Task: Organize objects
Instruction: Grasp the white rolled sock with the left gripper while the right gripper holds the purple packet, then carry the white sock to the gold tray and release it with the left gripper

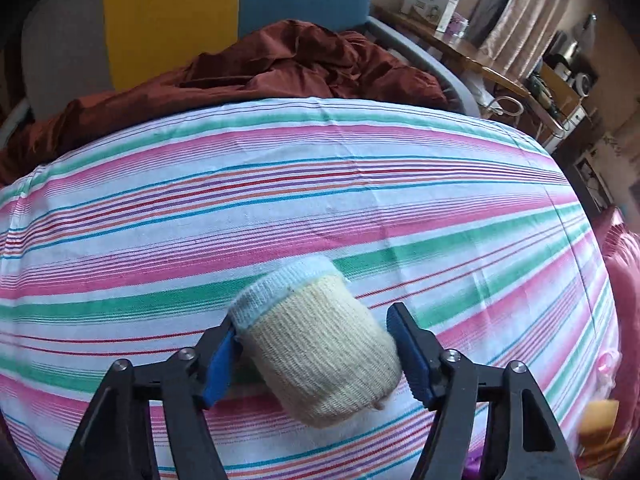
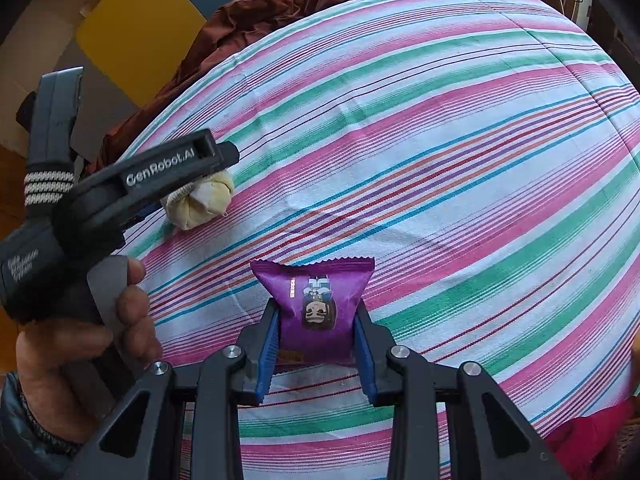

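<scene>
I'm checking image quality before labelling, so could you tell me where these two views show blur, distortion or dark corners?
Left wrist view: fisheye bows the striped sheet into a dome; the rolled sock is slightly soft; the yellow thing at lower right is blurred; corners are black. Right wrist view: same bulging; the purple packet in the right claw is sharp; the edges are dark.

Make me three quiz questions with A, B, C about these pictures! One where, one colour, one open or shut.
1. Where is the rolled sock? A) floor B) striped sheet, between the jaws of the left gripper C) drawer
2. Colour of the snack packet? A) green B) yellow C) purple
3. The jaws of the right gripper: A) shut on the packet B) wide open C) holding the sock
Answers: B, jaws flank it on the sheet; C, purple wrapper; A, pads press its sides.
</scene>
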Motion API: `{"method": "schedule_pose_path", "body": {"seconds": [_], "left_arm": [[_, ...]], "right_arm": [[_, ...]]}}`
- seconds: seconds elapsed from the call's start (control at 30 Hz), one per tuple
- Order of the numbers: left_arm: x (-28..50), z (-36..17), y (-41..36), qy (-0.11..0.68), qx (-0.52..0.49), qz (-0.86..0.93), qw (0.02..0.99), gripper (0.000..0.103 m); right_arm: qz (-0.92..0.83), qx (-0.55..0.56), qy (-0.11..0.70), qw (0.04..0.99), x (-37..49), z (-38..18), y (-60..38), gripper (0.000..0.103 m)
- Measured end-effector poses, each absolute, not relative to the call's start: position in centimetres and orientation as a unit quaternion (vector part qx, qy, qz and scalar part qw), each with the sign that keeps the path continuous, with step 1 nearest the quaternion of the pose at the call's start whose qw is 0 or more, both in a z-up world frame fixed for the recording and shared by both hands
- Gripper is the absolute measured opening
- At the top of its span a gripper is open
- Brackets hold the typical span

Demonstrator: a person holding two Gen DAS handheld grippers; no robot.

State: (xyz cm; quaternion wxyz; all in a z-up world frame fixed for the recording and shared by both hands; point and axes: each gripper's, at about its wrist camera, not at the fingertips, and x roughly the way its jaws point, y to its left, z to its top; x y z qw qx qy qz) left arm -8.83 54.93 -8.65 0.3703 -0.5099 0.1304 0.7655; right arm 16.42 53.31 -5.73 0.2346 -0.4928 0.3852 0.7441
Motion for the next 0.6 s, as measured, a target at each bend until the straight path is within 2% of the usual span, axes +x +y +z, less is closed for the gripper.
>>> {"method": "schedule_pose_path", "body": {"seconds": [0.2, 0.37, 0.6], "left_arm": [[-6.7, -7.9, 48.7, 0.138, -0.482, 0.774, 0.387, 0.065], [-1.8, -7.4, 41.6, 0.166, -0.439, 0.784, 0.405, 0.065], [3.6, -7.8, 35.0, 0.153, -0.403, 0.799, 0.419, 0.065]], "right_arm": [[0.745, -0.494, 0.383, 0.232, 17.1, -5.6, 53.0, 0.034], [0.750, -0.494, 0.378, 0.226, 17.4, -5.4, 52.5, 0.034], [0.768, -0.498, 0.357, 0.183, 16.8, -4.9, 50.9, 0.033]]}}
